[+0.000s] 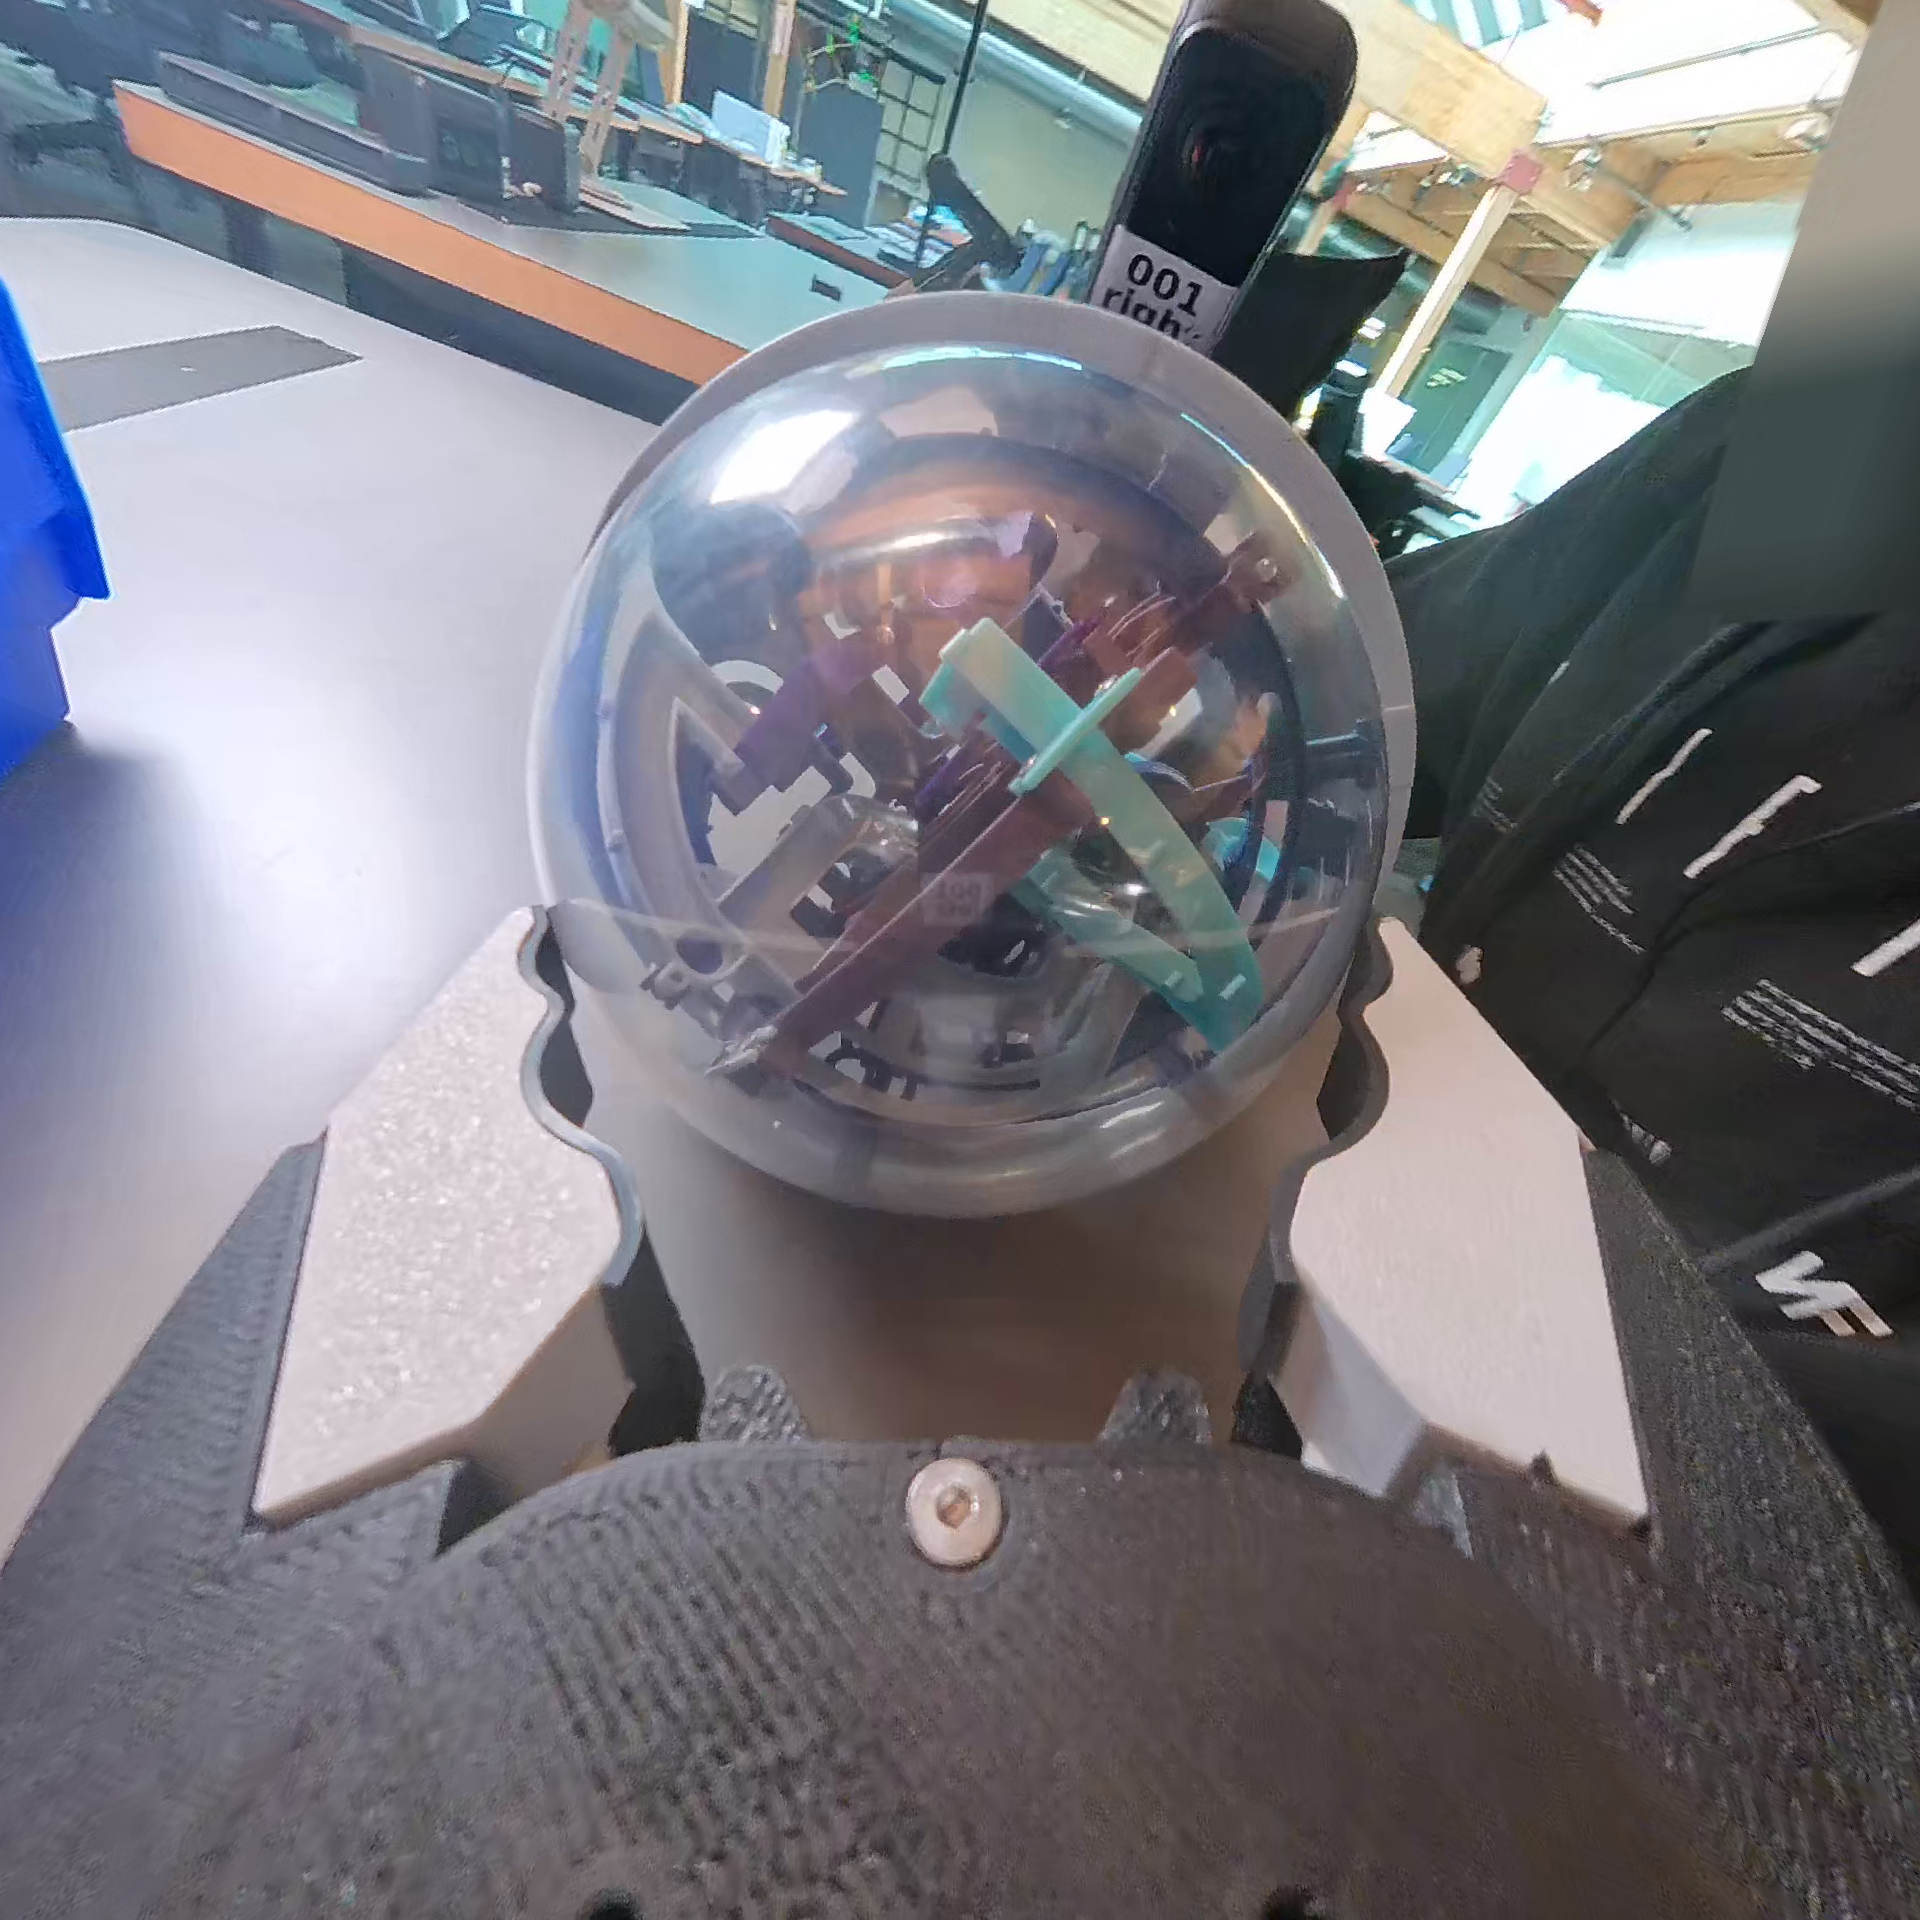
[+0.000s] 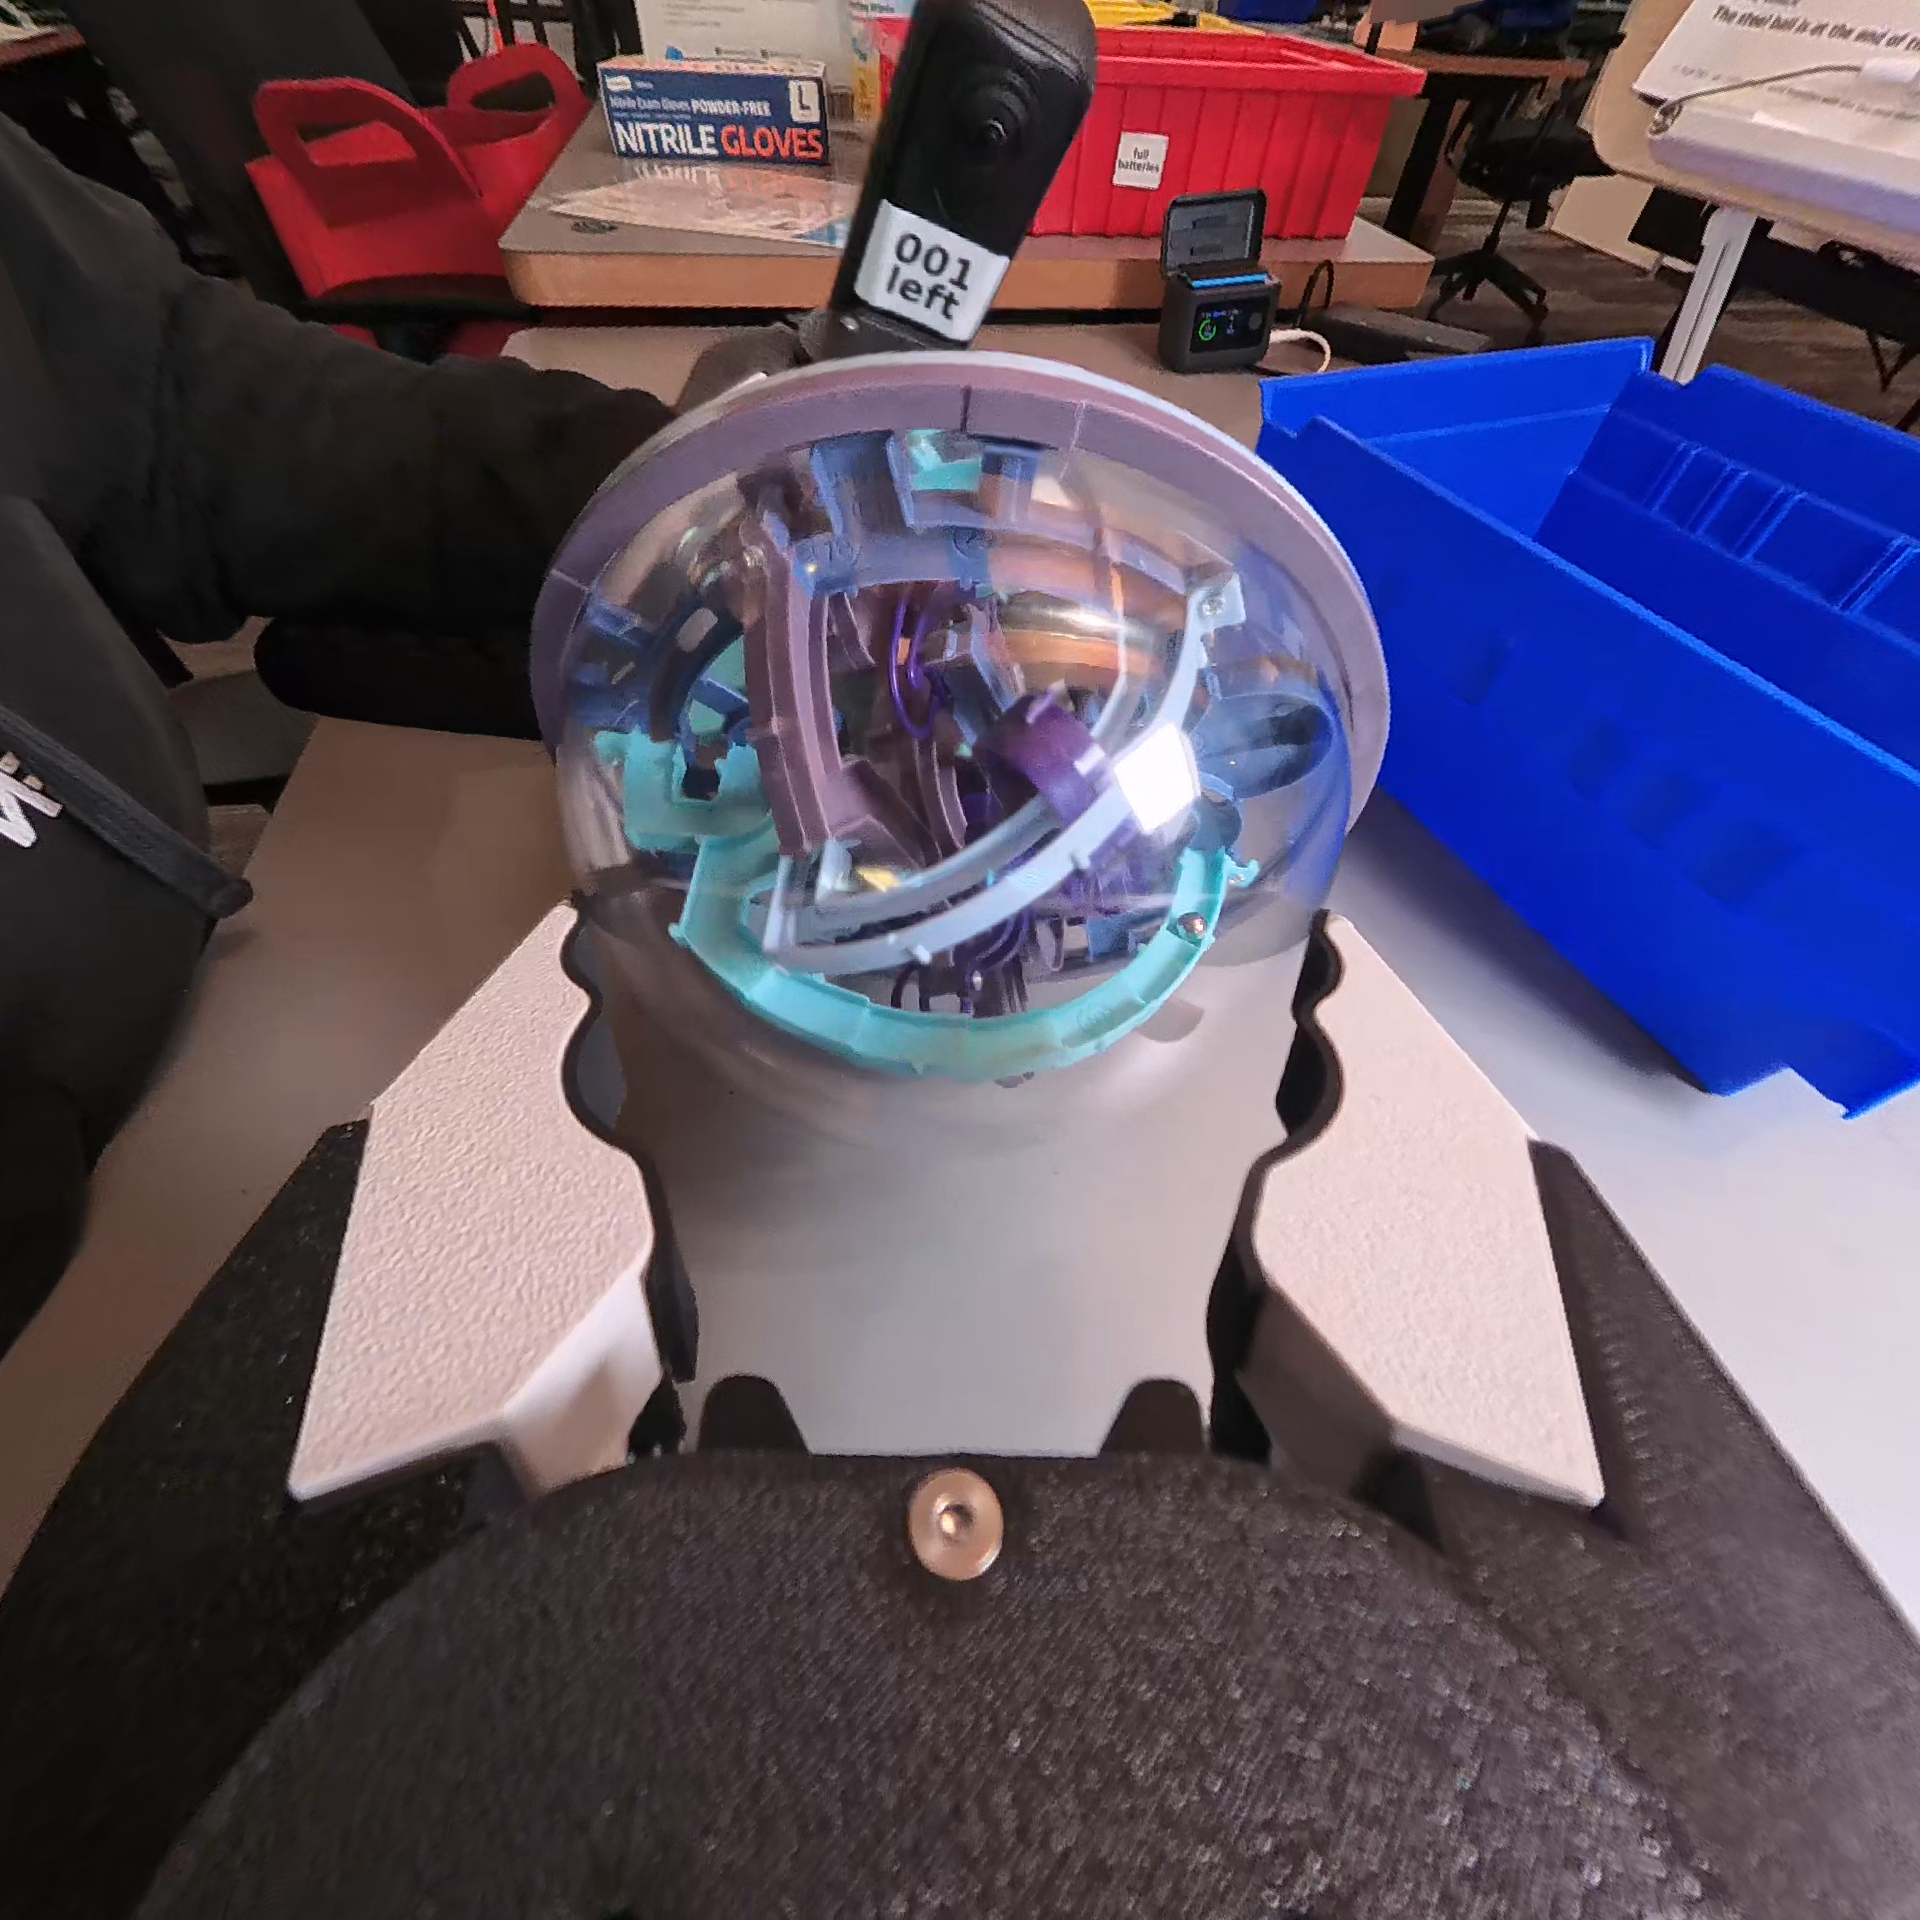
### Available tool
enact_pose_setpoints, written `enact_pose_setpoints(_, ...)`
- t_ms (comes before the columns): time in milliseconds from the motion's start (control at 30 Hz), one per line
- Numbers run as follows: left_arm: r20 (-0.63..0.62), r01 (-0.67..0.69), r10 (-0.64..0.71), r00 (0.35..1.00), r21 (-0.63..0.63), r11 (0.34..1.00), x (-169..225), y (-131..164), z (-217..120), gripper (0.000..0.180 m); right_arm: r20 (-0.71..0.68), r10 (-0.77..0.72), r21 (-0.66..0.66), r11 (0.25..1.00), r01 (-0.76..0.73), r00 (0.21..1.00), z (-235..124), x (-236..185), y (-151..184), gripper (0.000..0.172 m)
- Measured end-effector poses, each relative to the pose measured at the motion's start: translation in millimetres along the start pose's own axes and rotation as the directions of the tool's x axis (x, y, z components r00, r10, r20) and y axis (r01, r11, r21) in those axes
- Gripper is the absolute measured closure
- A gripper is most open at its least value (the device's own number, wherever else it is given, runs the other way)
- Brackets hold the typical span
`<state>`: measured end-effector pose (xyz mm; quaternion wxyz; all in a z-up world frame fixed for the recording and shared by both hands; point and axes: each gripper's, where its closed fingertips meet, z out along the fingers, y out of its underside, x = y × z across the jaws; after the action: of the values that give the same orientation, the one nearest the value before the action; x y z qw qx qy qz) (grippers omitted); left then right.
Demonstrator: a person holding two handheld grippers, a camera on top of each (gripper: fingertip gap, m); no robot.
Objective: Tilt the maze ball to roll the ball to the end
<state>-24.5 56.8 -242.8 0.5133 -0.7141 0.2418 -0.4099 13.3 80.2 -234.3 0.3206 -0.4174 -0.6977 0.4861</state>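
Note:
The maze ball [image 1: 966,748] is a clear sphere with a grey equator ring and purple, brown and teal tracks inside. It sits between the fingertips of my left gripper [image 1: 956,935], whose pads press its lower flanks. My right gripper [image 2: 945,935] faces it from the opposite side and is shut on the same maze ball [image 2: 956,727]. A small steel ball [image 2: 1195,921] rests on the teal track at the lower right. Each view shows the other gripper's camera stalk behind the sphere [image 1: 1216,177] [image 2: 966,156]. The sphere looks blurred in the right wrist view.
A blue bin [image 2: 1579,675] stands close on the right, and its corner shows at the left of the left wrist view [image 1: 36,499]. A person's black sleeve [image 1: 1662,831] [image 2: 312,488] is beside the sphere. The grey table [image 1: 270,748] lies below. A red bin [image 2: 1226,114] stands behind.

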Motion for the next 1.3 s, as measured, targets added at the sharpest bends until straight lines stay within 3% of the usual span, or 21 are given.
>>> enact_pose_setpoints(200, -0.173, 0.061, -0.060, 0.983, -0.004, 0.998, 3.4, 3.0, -7.3, 0.038, 0.154, -0.054, 0.039, 0.998, 0.048, 0.987, -16.8, 2.8, -9.0, 0.075)
enact_pose_setpoints(367, -0.256, 0.084, -0.086, 0.963, -0.018, 0.996, 2.2, -1.9, -1.6, 0.039, 0.301, -0.123, 0.022, 0.992, 0.122, 0.946, -29.7, 44.7, -29.8, 0.112)
enact_pose_setpoints(500, -0.309, 0.098, -0.103, 0.946, -0.031, 0.995, 1.6, -6.9, 5.5, 0.041, 0.556, -0.052, -0.121, 0.982, 0.143, 0.829, -22.1, 55.0, -26.6, 0.118)
enact_pose_setpoints(600, -0.342, 0.116, -0.123, 0.932, -0.042, 0.992, 2.7, -6.8, 6.7, 0.037, 0.690, -0.019, -0.155, 0.973, 0.173, 0.723, -21.1, 41.4, -26.4, 0.156)
enact_pose_setpoints(700, -0.343, 0.142, -0.141, 0.929, -0.022, 0.990, 0.6, -8.9, 3.0, 0.037, 0.682, -0.063, -0.157, 0.961, 0.229, 0.729, -19.7, 41.5, -23.4, 0.162)
enact_pose_setpoints(833, -0.307, 0.132, -0.130, 0.943, -0.014, 0.991, -0.9, -13.2, -4.6, 0.042, 0.640, -0.061, -0.144, 0.970, 0.198, 0.766, -19.1, 41.3, -21.4, 0.163)
enact_pose_setpoints(1067, -0.069, -0.050, 0.057, 0.996, 0.102, 0.994, 10.4, -42.9, -42.3, 0.072, 0.504, -0.007, -0.103, 0.992, 0.068, 0.864, -25.7, 38.8, -14.6, 0.164)
enact_pose_setpoints(1300, 0.158, -0.164, 0.149, 0.976, 0.084, 0.983, 13.0, -29.2, -53.0, 0.108, 0.349, 0.078, -0.068, 0.996, -0.058, 0.934, -33.1, 31.7, -7.2, 0.166)
